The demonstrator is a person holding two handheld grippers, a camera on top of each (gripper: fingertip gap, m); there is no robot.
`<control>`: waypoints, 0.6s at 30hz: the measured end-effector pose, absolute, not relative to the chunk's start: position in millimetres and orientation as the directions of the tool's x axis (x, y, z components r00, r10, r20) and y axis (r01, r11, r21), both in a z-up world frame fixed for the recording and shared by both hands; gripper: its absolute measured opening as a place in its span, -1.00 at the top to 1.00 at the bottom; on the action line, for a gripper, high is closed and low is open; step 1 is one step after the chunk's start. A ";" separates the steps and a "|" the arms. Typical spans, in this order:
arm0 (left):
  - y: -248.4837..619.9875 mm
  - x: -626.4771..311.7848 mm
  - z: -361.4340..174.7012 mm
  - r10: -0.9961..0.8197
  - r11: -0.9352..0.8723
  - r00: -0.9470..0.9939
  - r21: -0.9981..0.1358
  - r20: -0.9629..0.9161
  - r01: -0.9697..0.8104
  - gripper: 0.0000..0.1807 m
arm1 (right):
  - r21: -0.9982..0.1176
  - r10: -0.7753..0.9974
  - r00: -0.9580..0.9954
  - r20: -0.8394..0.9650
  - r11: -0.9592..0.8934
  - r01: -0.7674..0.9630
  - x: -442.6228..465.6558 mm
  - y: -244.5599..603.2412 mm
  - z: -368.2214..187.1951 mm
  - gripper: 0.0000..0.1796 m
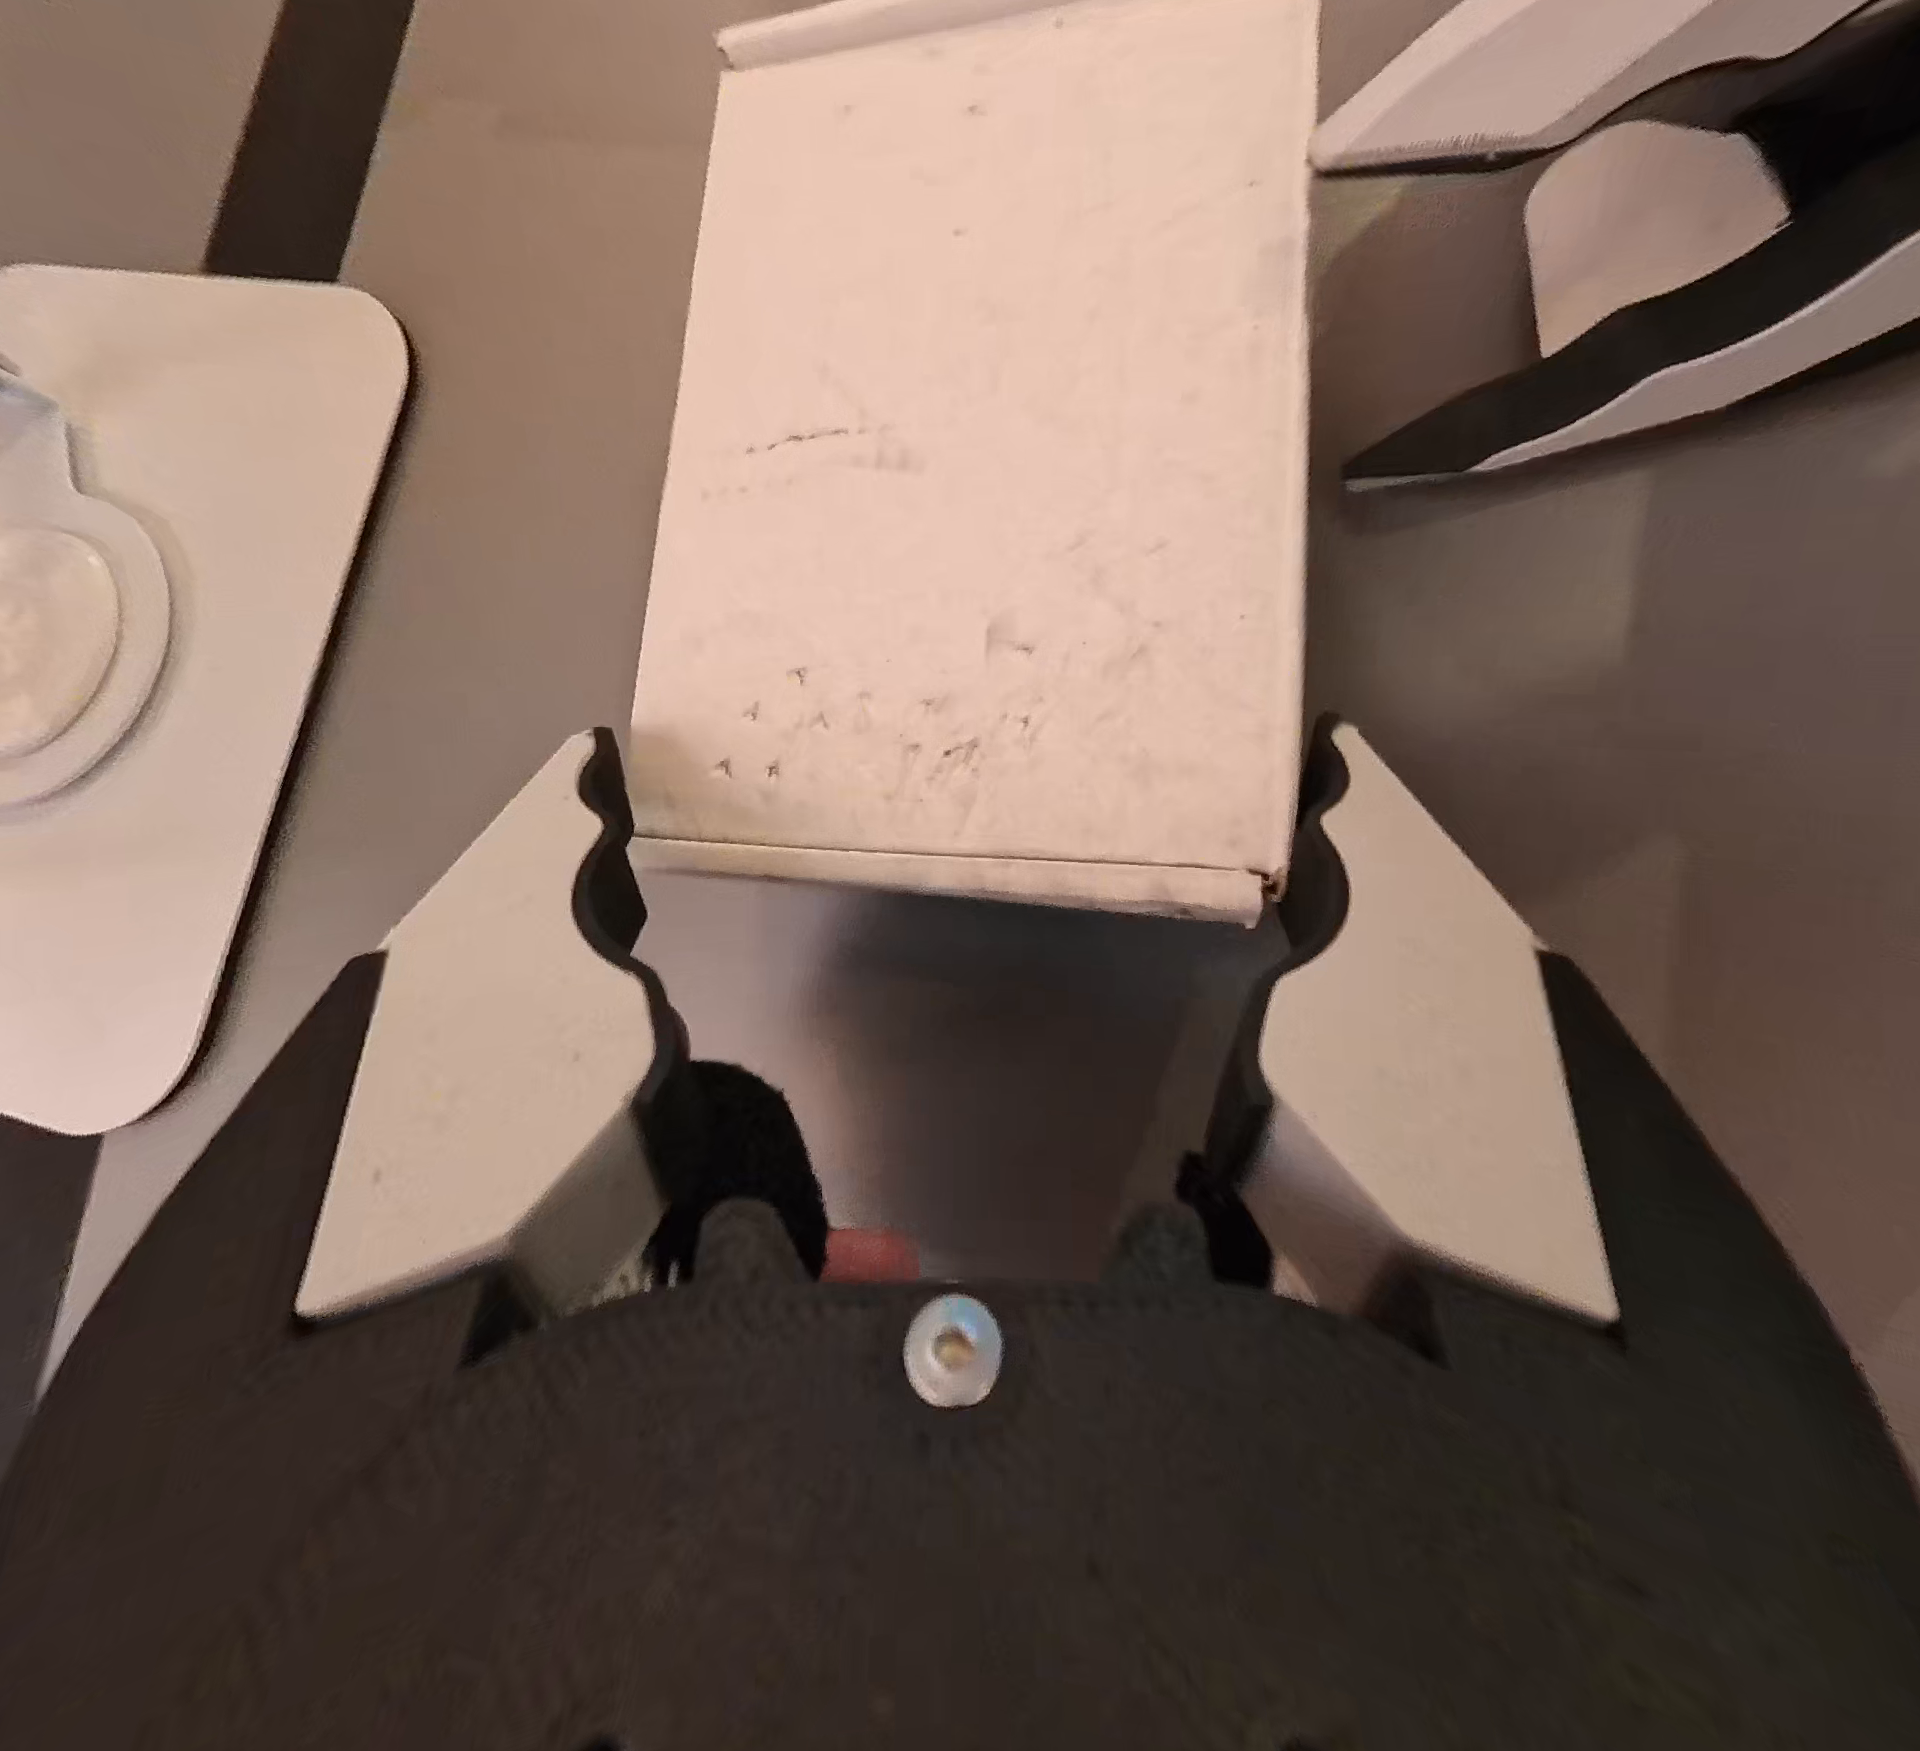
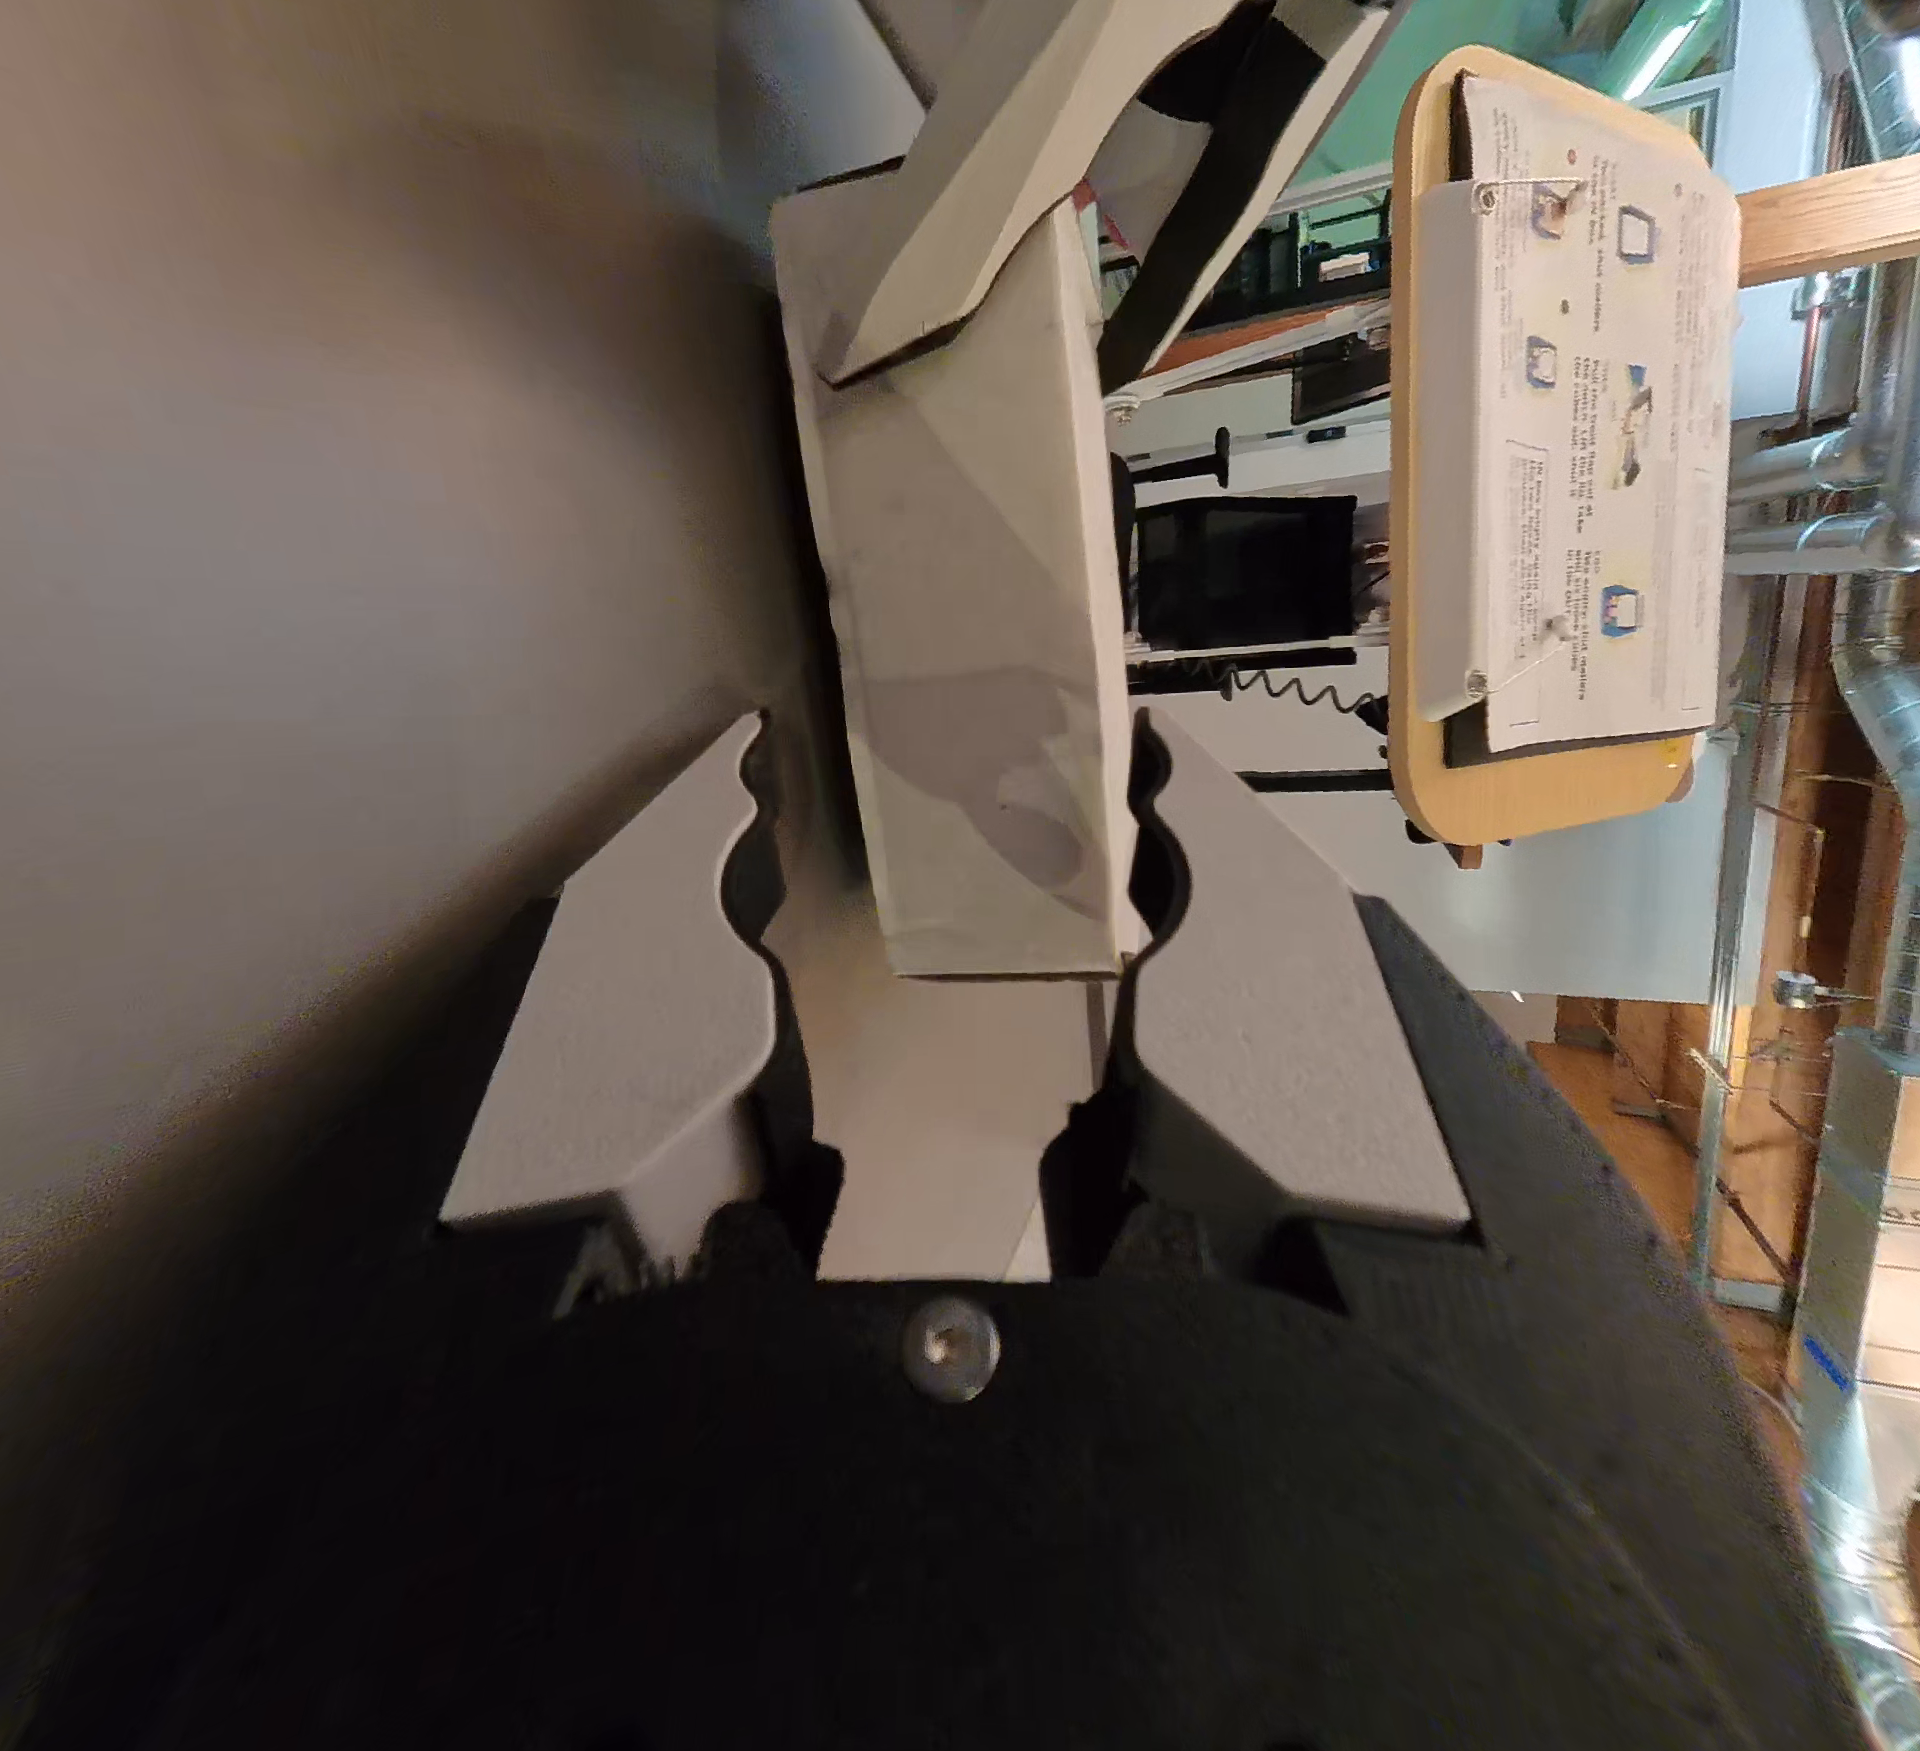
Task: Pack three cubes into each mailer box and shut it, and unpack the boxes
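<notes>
Bracing a shut white mailer box [image 1: 966, 454] between two claws on the grey tabletop [image 1: 1662, 766].

From the left wrist view, the left claw [image 1: 961, 828] is spread wide, its fingers at the box's near corners, seemingly touching, so it likely steadies the box rather than pinches it. From the right wrist view, the right claw [image 2: 945, 828] is partly spread around the box's narrow side wall; whether its fingers press the card cannot be told. The lid lies flat and scuffed, so the box looks closed; no cubes are visible. Left of the box lies a white card with a clear blister pack [image 1: 156, 662], near enough to hinder sliding that way. Far right, beyond the tabletop, a wooden board with a printed sheet [image 2: 1558, 454] stands well apart.
</notes>
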State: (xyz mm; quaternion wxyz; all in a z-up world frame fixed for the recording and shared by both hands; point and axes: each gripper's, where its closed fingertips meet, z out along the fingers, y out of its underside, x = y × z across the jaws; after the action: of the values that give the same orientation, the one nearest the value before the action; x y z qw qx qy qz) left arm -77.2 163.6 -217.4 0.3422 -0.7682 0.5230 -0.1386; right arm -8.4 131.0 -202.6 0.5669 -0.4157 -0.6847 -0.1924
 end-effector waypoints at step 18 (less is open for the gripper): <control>145.5 -75.1 -211.0 -0.928 -0.337 0.368 -0.560 0.061 -0.757 -0.38 | -0.183 0.361 -0.077 0.929 0.632 0.753 -9.3 131.8 -180.3 0.43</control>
State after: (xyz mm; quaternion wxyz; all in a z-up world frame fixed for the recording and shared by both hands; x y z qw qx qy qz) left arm -75.1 145.5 -211.0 0.2265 -0.7954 0.5295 -0.1888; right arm -9.3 131.8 -180.3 0.5554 -0.3911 -0.7124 -0.1765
